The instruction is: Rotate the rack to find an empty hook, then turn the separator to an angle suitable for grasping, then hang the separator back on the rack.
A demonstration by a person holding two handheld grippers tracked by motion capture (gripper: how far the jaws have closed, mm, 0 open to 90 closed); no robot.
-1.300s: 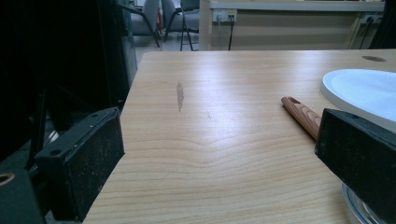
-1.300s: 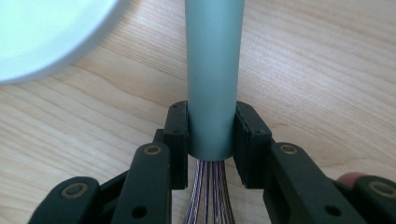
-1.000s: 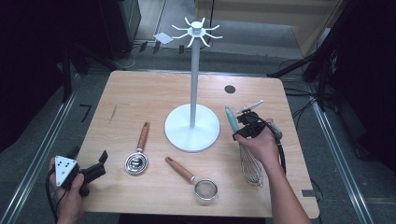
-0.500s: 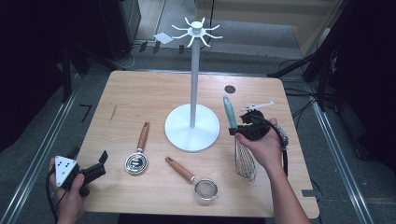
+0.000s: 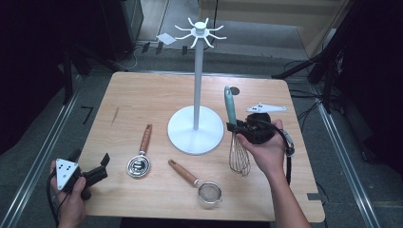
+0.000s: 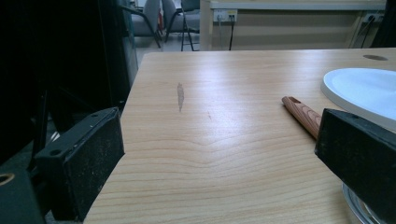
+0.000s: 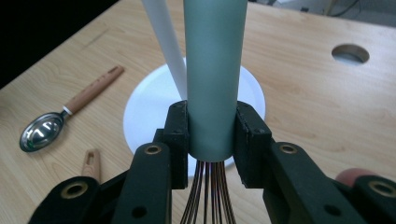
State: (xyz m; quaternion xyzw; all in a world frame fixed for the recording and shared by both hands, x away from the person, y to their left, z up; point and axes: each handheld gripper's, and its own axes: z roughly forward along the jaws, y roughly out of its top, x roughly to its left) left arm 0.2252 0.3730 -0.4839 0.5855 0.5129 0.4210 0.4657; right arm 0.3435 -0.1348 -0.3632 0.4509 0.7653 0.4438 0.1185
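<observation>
Lifted off the desk (image 5: 142, 95) since a second ago, the whisk (image 5: 234, 133) now stands nearly upright in the right gripper (image 5: 242, 128), handle up and wire loops hanging just above the wood, a little to the right of the white stand (image 5: 196, 128). In the right gripper view the jaws are clamped on the lower end of the grey-green handle (image 7: 212, 70), right above the wires, so the hold looks firm. The left gripper (image 5: 90, 173) rests at the near left corner of the desk with its jaws apart and nothing between them.

The likely aim is to hang the whisk on one of the hooks (image 5: 198, 33) at the top of the stand. To do that well, keep the handle vertical while raising it, bring its top end level with a free hook, and approach from the side, clear of the pole. The spoon (image 5: 139, 164) and strainer (image 5: 202, 185) lie untouched near the front edge
</observation>
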